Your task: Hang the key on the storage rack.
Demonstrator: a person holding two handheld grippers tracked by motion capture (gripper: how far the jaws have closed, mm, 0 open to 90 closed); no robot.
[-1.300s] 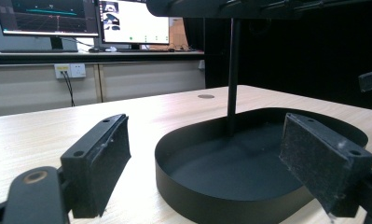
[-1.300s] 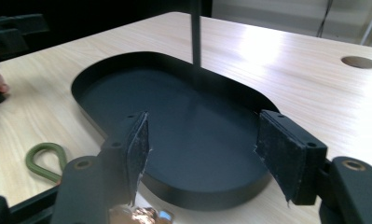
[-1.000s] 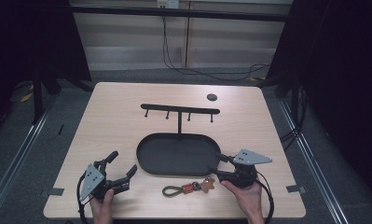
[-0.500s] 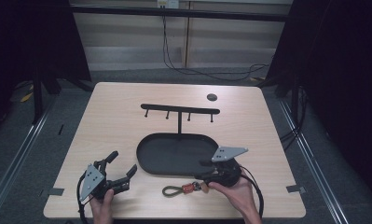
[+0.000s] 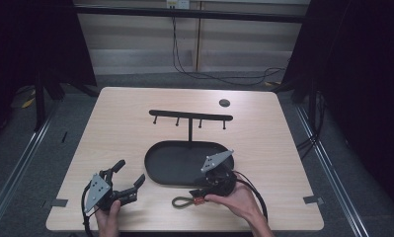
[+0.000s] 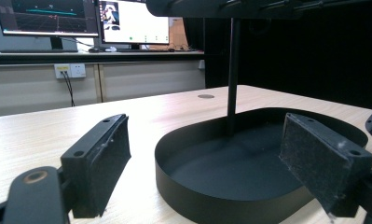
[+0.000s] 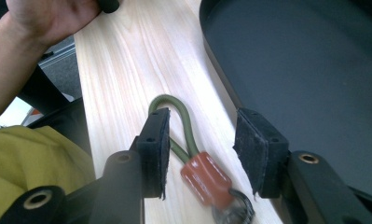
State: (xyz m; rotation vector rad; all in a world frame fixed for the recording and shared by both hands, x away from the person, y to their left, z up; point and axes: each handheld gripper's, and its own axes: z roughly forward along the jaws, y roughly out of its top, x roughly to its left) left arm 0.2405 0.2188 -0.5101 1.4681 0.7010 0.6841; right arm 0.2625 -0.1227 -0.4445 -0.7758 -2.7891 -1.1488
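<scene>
keyring (image 7: 230,212) blurred and cut off at bottom edge, loop's (image 5: 180,201) end hidden under right gripper (image 5: 200,194)

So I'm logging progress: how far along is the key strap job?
Nothing is hung or in the tray yet. The right gripper, jaws just closing, straddles the strap on the table without pinching. Gripping and lifting remain. The left gripper waits open.

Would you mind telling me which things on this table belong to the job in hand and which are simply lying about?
In the job:
- green cord loop with its red-brown sleeve, lying between the jaws of the right gripper, which have just been closing
- black oval tray with its hook rack, beside the loop

Lying about:
- left gripper, open, holding nothing
- small dark disc at the far edge
</scene>
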